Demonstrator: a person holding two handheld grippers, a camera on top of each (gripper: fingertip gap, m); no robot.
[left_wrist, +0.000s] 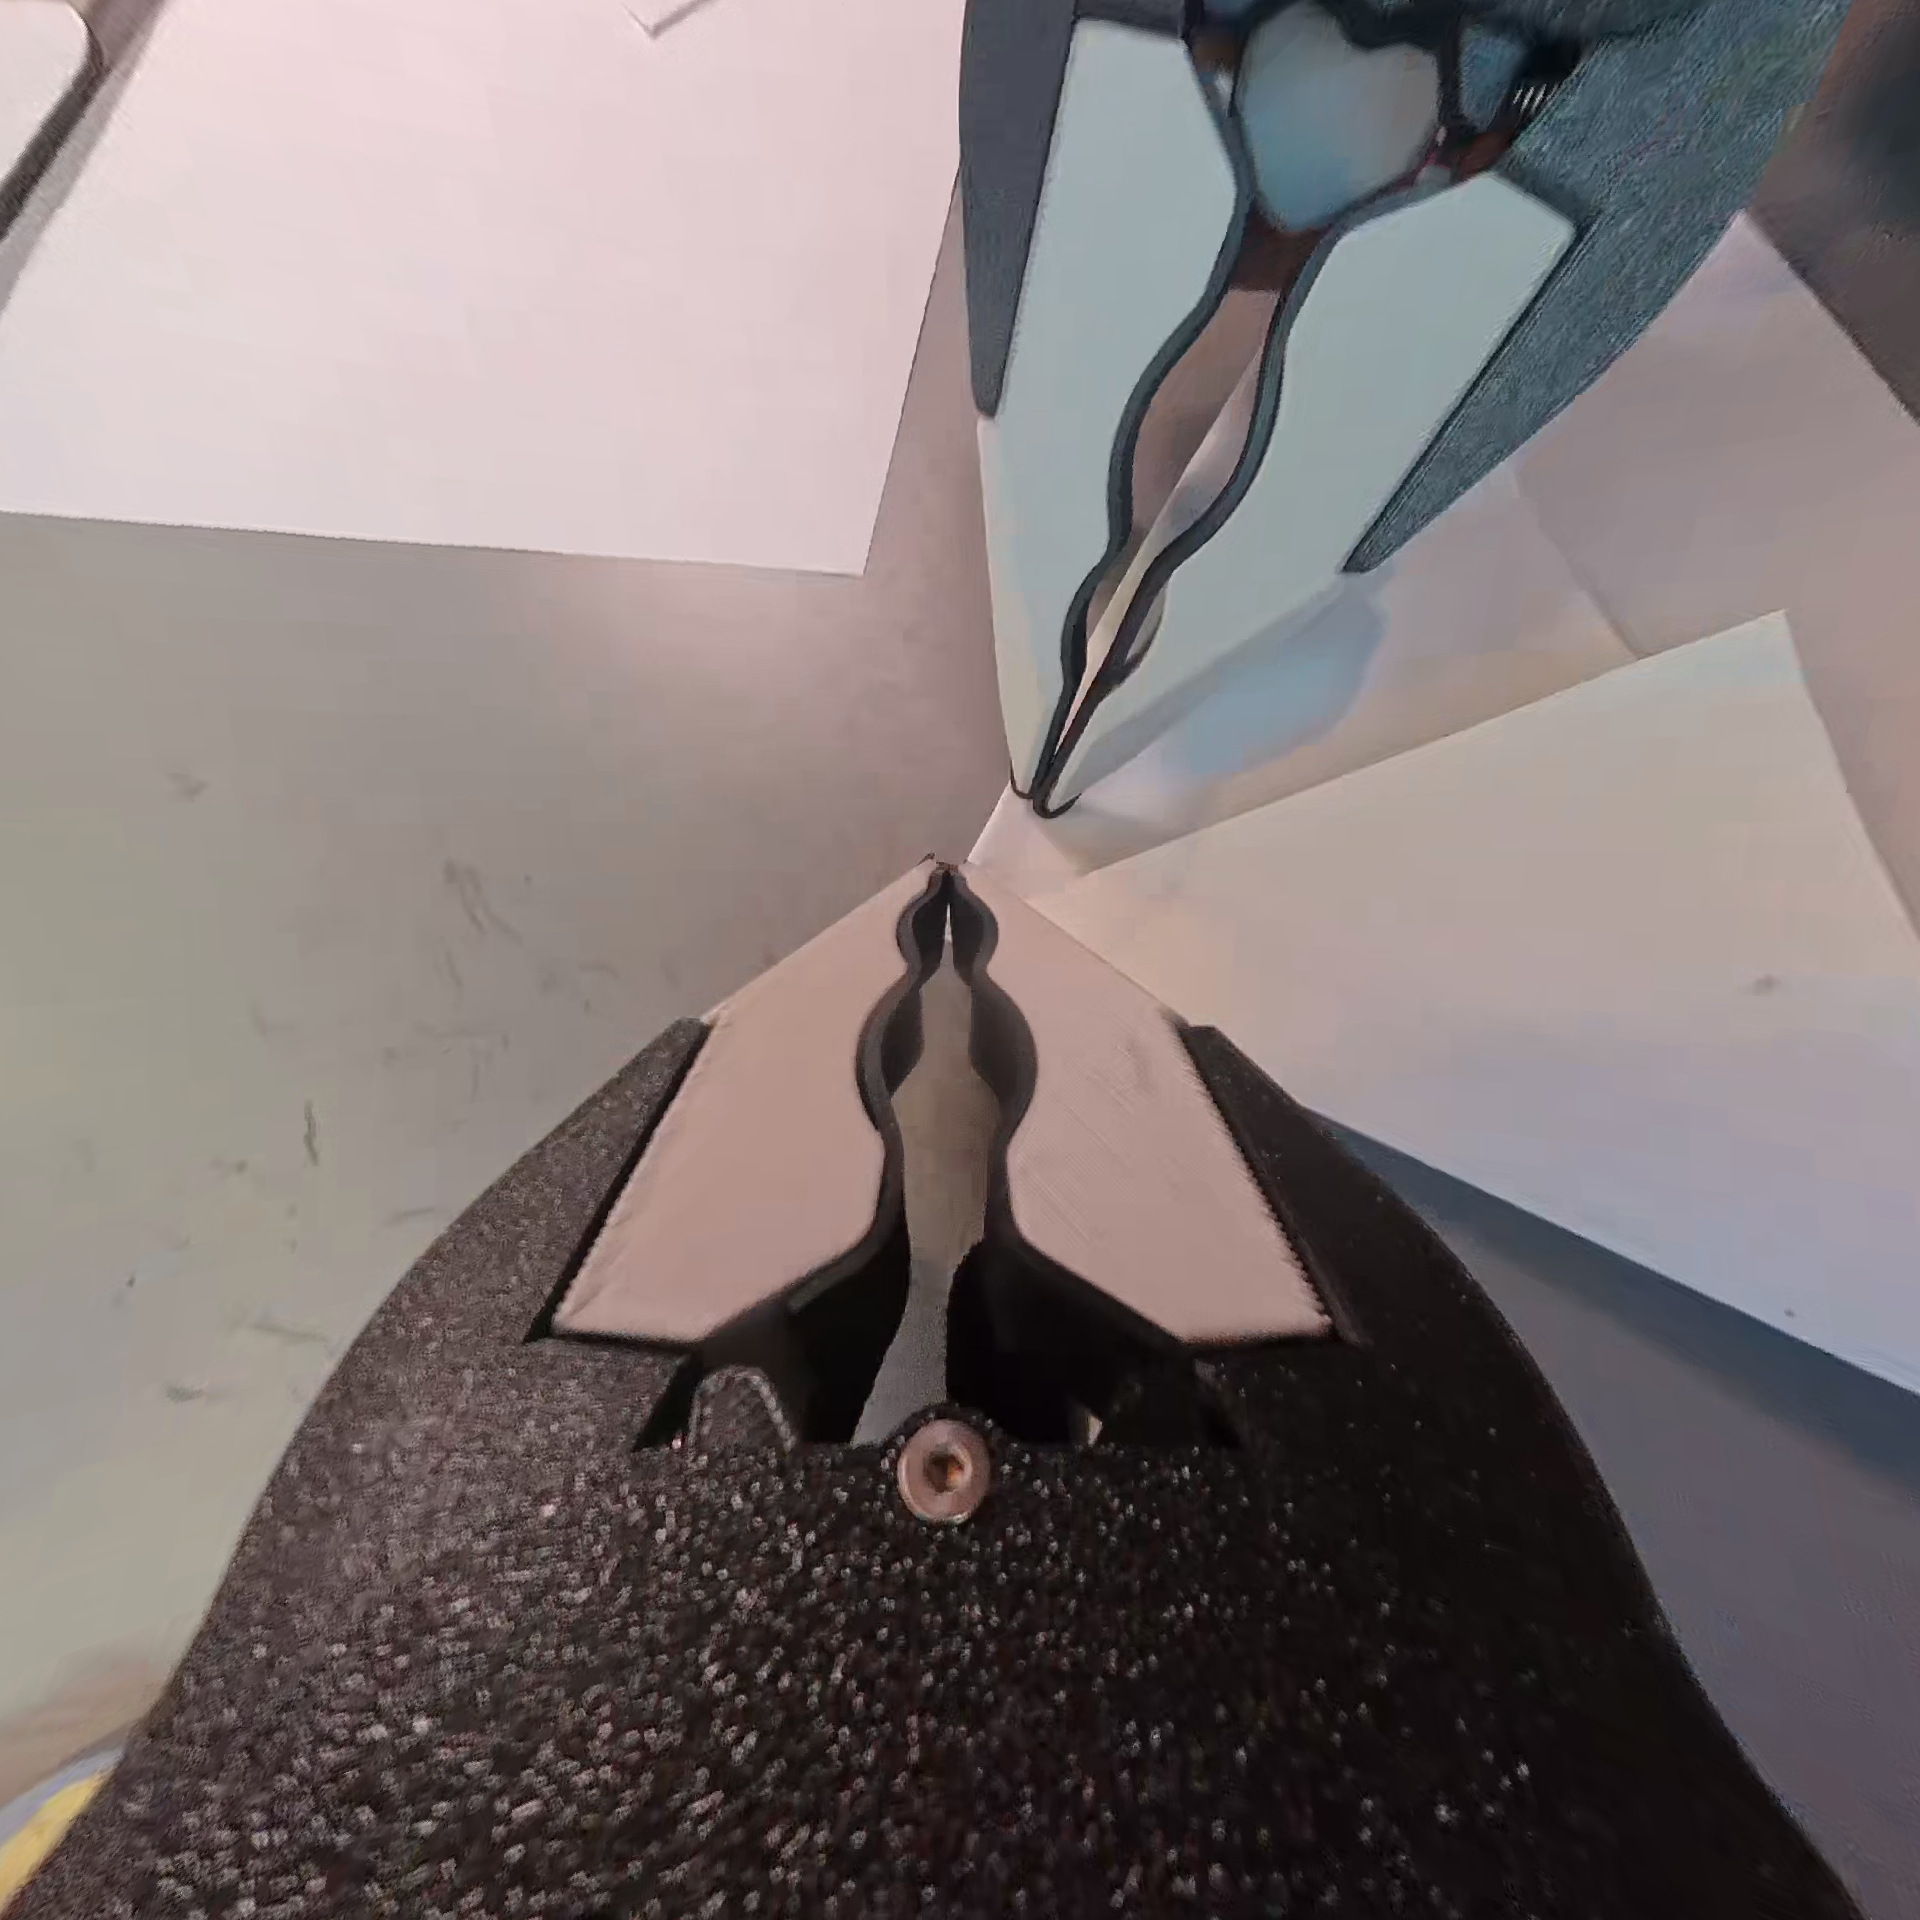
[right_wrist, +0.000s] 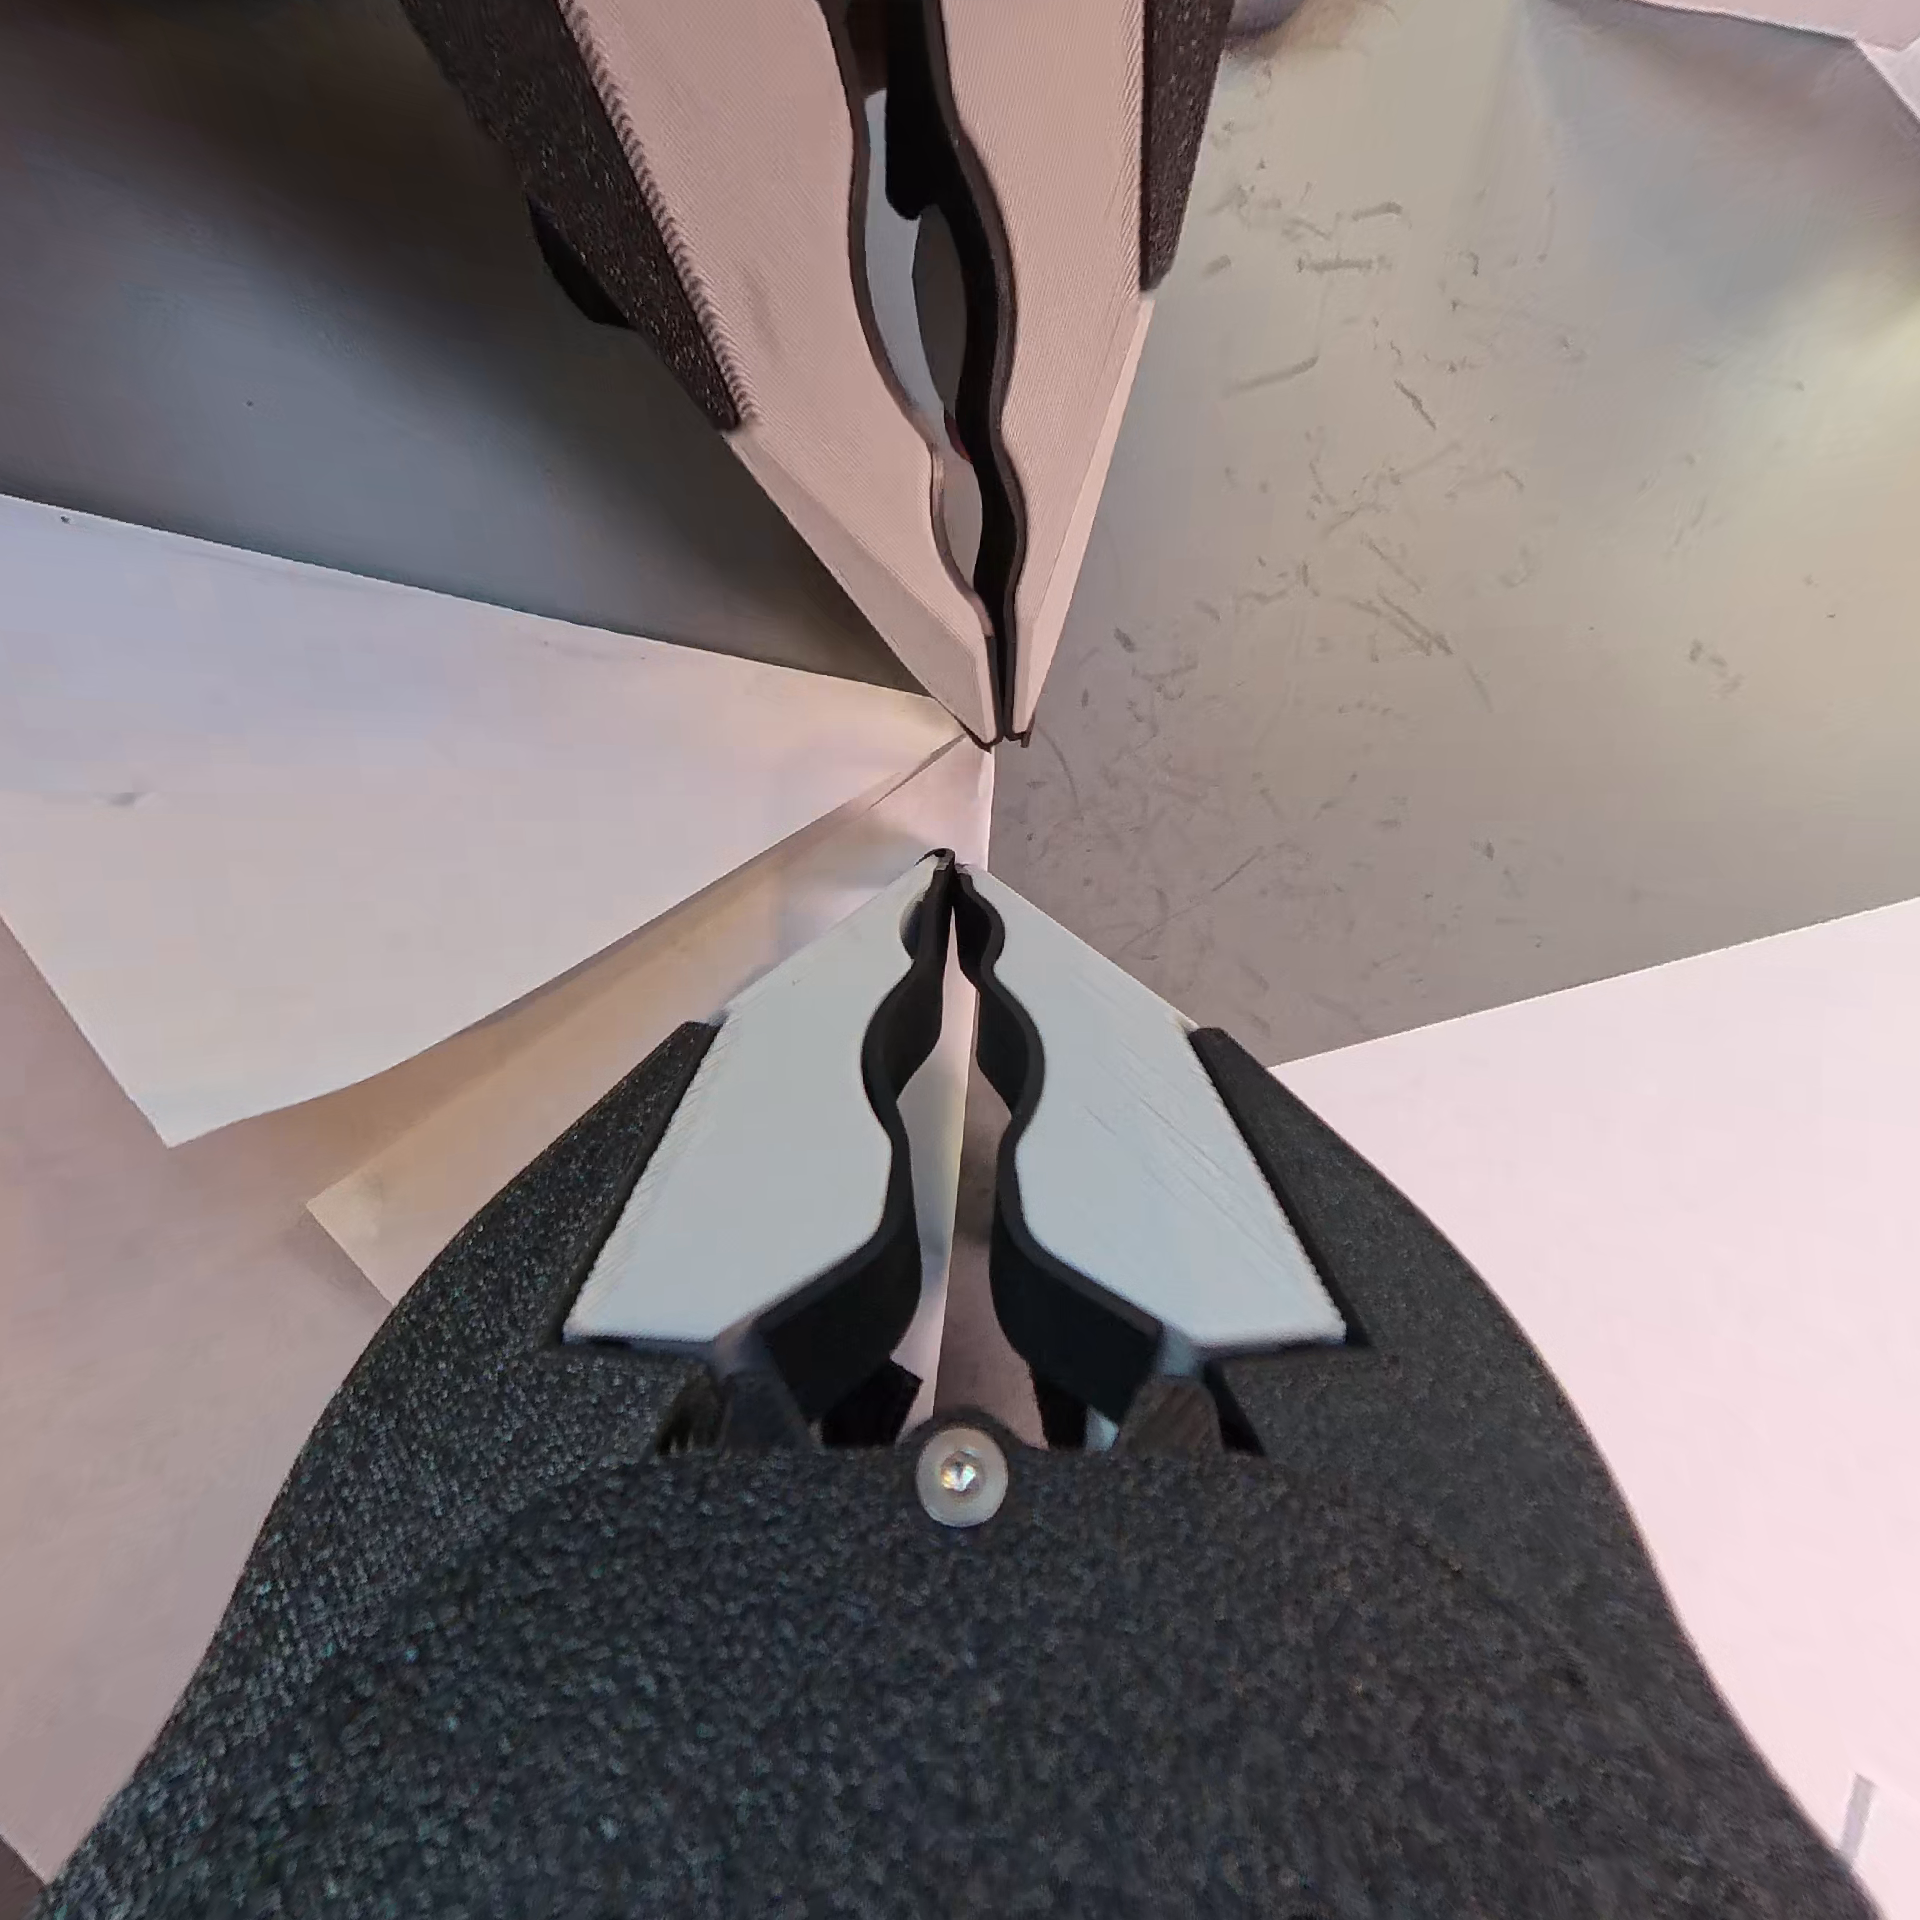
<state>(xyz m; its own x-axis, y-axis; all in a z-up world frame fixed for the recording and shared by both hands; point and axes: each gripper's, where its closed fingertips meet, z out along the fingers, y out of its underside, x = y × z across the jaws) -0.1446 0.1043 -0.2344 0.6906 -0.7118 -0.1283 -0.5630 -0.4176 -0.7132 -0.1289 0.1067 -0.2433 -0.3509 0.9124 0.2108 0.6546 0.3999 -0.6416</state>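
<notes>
A white sheet of paper is folded into layers that fan out from one pointed corner above the grey table. My left gripper is shut on that corner, with paper showing between its fingers. My right gripper comes in from the top of the left wrist view and is shut on the same paper just beyond. In the right wrist view, my right gripper pinches the paper edge, the paper spreads to the left, and the left gripper meets it tip to tip.
The grey table is scuffed and scratched. Another flat white sheet lies at the upper left. A white sheet also lies at the right in the right wrist view. A pale object with a dark edge sits at the far top left. My two grippers' fingertips are within a few centimetres of each other.
</notes>
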